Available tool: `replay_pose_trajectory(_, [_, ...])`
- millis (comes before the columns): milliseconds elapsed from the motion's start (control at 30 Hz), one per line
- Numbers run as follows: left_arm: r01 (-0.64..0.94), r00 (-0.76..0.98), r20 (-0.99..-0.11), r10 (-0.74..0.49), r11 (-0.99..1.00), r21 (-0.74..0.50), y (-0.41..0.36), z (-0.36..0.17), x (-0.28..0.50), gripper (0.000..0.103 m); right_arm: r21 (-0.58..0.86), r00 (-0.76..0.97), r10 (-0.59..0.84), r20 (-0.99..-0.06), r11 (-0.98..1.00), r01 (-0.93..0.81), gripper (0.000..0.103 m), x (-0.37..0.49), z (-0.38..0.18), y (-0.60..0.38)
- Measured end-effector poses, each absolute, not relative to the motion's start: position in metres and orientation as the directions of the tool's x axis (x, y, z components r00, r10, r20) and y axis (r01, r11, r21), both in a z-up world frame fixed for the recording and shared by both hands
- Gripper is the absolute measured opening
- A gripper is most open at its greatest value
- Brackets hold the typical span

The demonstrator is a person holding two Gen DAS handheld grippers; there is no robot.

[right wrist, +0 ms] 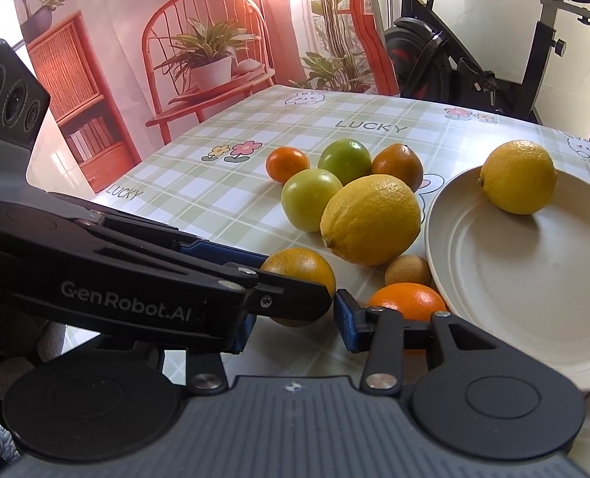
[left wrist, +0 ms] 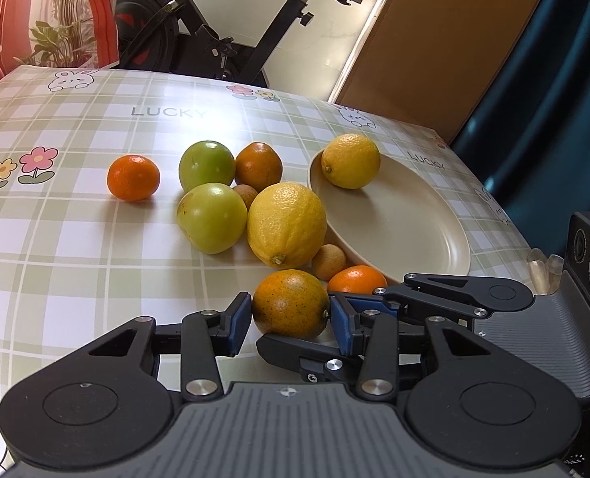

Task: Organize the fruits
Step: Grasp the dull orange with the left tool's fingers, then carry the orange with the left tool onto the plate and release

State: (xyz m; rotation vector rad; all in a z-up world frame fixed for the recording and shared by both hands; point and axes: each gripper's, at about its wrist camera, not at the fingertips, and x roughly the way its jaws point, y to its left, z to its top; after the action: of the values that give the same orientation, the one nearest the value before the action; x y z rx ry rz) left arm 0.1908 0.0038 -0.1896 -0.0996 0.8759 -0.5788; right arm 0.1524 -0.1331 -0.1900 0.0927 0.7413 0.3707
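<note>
1. While the left gripper sits low at 6 o'clock in its own view, its blue pads flank a speckled orange on both sides; the left pad seems to touch the skin, but whether the right pad touches cannot be told, so a firm grip cannot be confirmed.
2. The right gripper stands spread, nothing between its pads, and the left gripper's arm crosses in front of its left finger; the speckled orange lies just beyond, at 12 o'clock.
3. At 1 o'clock from the speckled orange, a bright orange rests against the rim of the cream plate, half hidden by the right gripper's linkage.
4. A small brown fruit sits between the bright orange and the big lemon, touching or nearly touching the plate edge.
5. The big lemon leans on the plate's left rim; at its 9 o'clock lies a pale green fruit, touching it.
6. Farther back stand a darker green fruit, a dull orange fruit and, peeping between them, another small brown fruit.
7. A tangerine lies apart at 10 o'clock on the checked tablecloth.
8. One smaller lemon rests on the far part of the plate.
9. Beyond the table stands an exercise bike.
</note>
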Motion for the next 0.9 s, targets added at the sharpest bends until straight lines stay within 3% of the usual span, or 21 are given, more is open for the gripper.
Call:
replay_pose_trajectory(633, [0.525,0.538,-0.636,-0.553,0.81,-0.26,-0.041,-0.132,0.204,0.046,0.215,0.782,0.3,-0.546,0.952,-0.216,0.045,0.146,-0.135,-0.174])
replay_pose_trajectory(900, [0.556,0.494,-0.653,-0.574,0.786,-0.27,-0.07,-0.137,0.224,0.046,0.195,0.809,0.245,-0.535,0.967,-0.164,0.045,0.153,-0.129,-0.197])
